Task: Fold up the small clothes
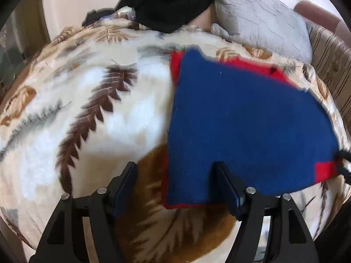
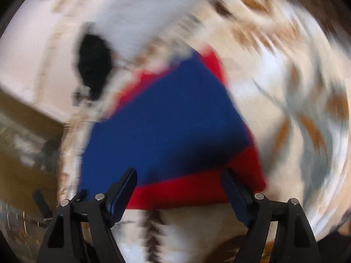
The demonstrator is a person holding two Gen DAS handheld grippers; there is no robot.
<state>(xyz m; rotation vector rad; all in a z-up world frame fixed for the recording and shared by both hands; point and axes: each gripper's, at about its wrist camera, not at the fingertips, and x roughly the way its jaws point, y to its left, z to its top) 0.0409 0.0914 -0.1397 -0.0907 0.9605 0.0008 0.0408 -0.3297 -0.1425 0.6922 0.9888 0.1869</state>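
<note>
Spread left tongs (image 1: 175,184), spread right tongs (image 2: 178,188), blue-red garment (image 1: 245,127), leaf-print blanket (image 1: 92,114), grey pillow (image 1: 258,19)

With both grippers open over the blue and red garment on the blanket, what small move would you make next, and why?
Probably ease the left gripper forward and close it on the near edge of the blue and red garment. Its jaws stand open with that edge lying between them on the leaf-print blanket. The right gripper is open too, but its view is motion-blurred.
</note>
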